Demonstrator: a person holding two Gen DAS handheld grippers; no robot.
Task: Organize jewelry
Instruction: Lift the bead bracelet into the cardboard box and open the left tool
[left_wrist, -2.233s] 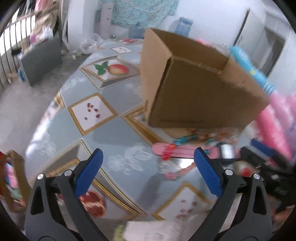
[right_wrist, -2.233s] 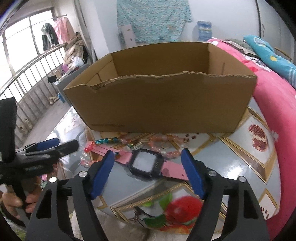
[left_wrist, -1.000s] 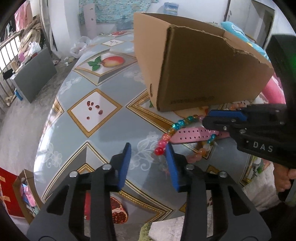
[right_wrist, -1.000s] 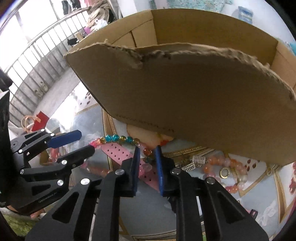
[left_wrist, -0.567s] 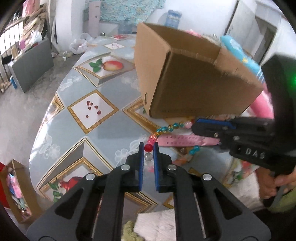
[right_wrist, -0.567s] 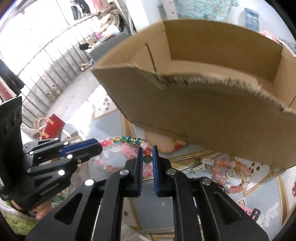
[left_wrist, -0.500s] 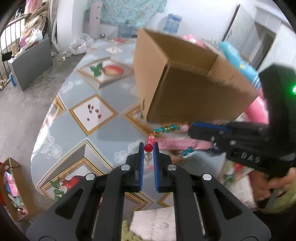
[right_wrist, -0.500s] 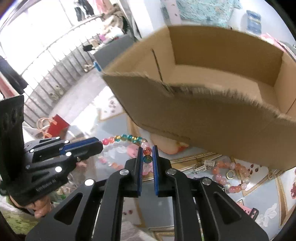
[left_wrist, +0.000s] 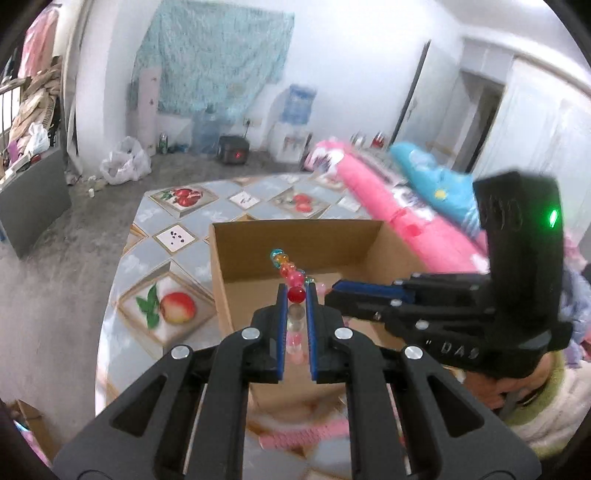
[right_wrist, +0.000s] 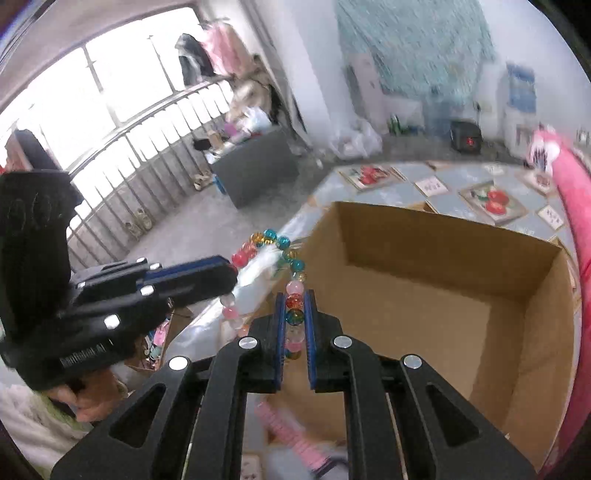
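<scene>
The left gripper is pinched tight on a red bead of the bead bracelet, and the rest of the string runs forward from its tips, out over the open cardboard box right in front of it. The right gripper is squeezed shut on an orange bead and a blue-green bead of the same bracelet, with the box open just ahead and to its right, and the left gripper just off to its left. Below both grippers lies a blurry pink strip, maybe a pink watch strap, on the fruit-patterned table.
</scene>
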